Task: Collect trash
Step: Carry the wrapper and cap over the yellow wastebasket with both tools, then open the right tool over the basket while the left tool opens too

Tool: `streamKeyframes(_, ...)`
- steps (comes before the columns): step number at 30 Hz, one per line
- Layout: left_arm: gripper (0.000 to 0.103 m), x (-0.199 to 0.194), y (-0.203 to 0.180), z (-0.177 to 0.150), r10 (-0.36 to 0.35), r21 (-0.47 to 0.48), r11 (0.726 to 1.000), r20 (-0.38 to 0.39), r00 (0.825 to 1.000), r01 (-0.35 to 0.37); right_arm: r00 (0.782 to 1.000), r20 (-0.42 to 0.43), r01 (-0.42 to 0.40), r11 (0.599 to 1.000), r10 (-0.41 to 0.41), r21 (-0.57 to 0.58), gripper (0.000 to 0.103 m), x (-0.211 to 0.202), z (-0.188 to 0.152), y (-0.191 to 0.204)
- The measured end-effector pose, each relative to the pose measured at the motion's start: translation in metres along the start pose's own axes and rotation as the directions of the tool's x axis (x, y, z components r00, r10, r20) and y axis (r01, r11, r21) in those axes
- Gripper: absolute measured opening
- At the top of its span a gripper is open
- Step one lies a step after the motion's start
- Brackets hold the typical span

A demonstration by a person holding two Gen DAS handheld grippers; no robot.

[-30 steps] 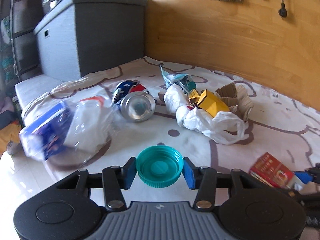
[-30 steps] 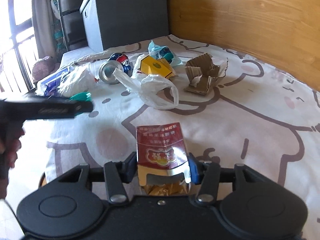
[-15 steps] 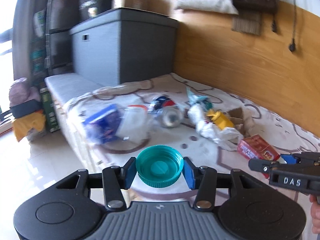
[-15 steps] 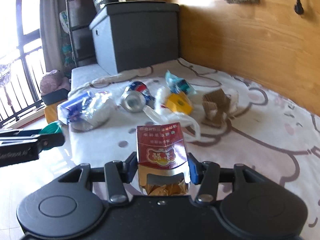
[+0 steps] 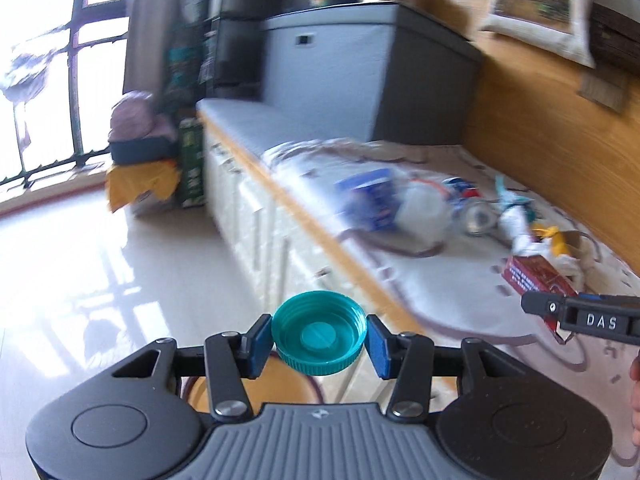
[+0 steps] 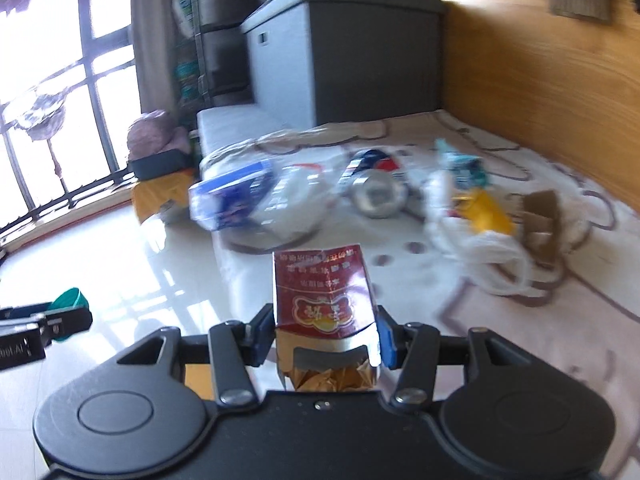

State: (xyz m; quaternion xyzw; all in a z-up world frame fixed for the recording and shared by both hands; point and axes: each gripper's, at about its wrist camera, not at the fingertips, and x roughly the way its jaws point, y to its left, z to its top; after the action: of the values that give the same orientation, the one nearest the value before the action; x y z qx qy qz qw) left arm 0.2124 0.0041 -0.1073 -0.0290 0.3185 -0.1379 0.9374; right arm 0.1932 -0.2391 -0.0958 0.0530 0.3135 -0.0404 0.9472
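My left gripper (image 5: 319, 338) is shut on a teal plastic bottle cap (image 5: 319, 332), open side up, held over the floor just off the bed's edge. My right gripper (image 6: 326, 330) is shut on a red cigarette box (image 6: 323, 292) with gold foil at its open end. From the left wrist view the same box (image 5: 534, 278) and the right gripper's black finger sit at the right edge. In the right wrist view the cap (image 6: 70, 302) and the left gripper show at the left edge. More trash lies on the bedsheet: a crushed can (image 6: 376, 190), a clear bag (image 6: 256, 200), a white bag (image 6: 476, 236), torn cardboard (image 6: 542, 224).
A grey storage box (image 5: 360, 68) stands at the head of the bed, against the wooden wall panel (image 5: 552, 128). The glossy white floor (image 5: 100, 280) spreads to the left. A pile of bags (image 5: 144, 164) sits by the window bars (image 6: 60, 120).
Both grippers have pulled back from the bed and swung left, still carrying the cap and the box. The floor and window have come into view; the trash now looks farther off.
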Motion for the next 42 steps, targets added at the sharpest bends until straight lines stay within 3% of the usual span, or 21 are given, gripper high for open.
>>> streamKeyframes(11, 0.05, 0.019, 0.08, -0.042, 0.08, -0.138, 0.986, -0.093, 0.992, -0.093, 0.987, -0.109, -0.14, 0.972, 0.121, -0.189, 0.052, 0.065, -0.008, 0.1)
streamKeyframes(18, 0.05, 0.052, 0.117, -0.063, 0.111, -0.216, 0.965, -0.175, 0.978, -0.148, 0.96, -0.238, -0.208, 0.95, 0.151, -0.234, 0.052, 0.127, -0.027, 0.148)
streamKeyframes(28, 0.05, 0.114, 0.14, -0.082, 0.107, -0.296, 0.937, -0.269, 0.957, -0.188, 0.907, -0.399, -0.228, 0.953, 0.134, -0.198, 0.052, 0.201, -0.052, 0.154)
streamKeyframes(42, 0.05, 0.196, 0.138, -0.108, 0.068, -0.27, 0.944, -0.397, 0.915, -0.188, 0.859, -0.503, -0.197, 0.968, 0.095, -0.154, 0.053, 0.263, -0.078, 0.152)
